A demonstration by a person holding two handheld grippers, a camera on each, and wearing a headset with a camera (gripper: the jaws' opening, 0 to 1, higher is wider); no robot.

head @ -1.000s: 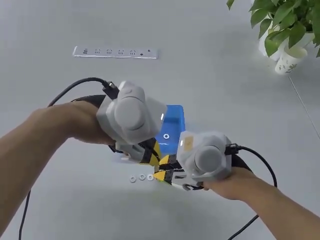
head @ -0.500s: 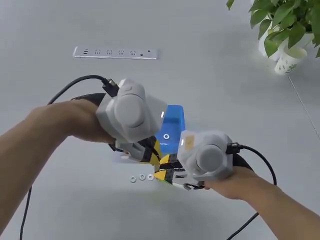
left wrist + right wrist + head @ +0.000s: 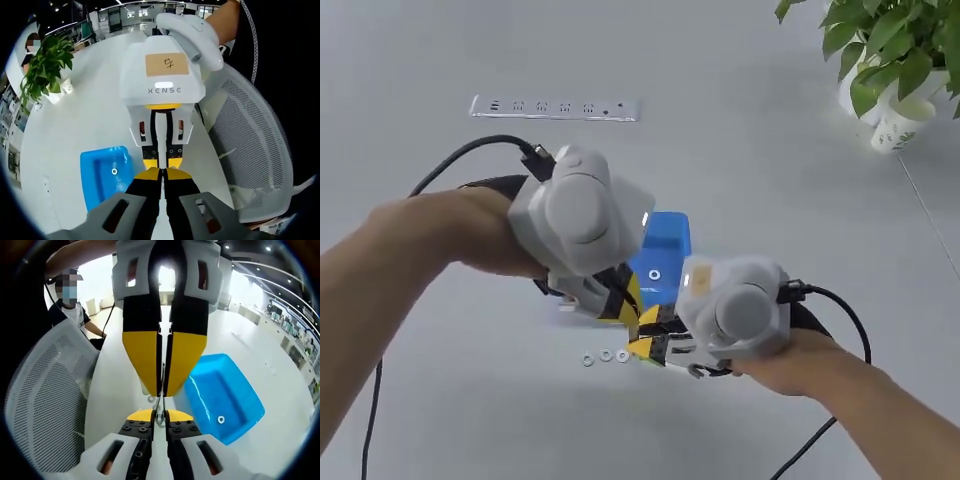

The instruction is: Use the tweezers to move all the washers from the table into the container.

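The left gripper [image 3: 626, 303] and right gripper [image 3: 642, 347] are pointing at each other beside the blue container [image 3: 670, 235], with three washers [image 3: 606, 356] lying nearby.

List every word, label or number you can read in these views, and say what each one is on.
"XENSE": printed on the white body of the right gripper, seen in the left gripper view.
Tan sticker above that print: one handwritten mark, not clear enough to read.
White cup at the table's far corner: green print, too blurred to read.
Power strip: any markings are too small to read.
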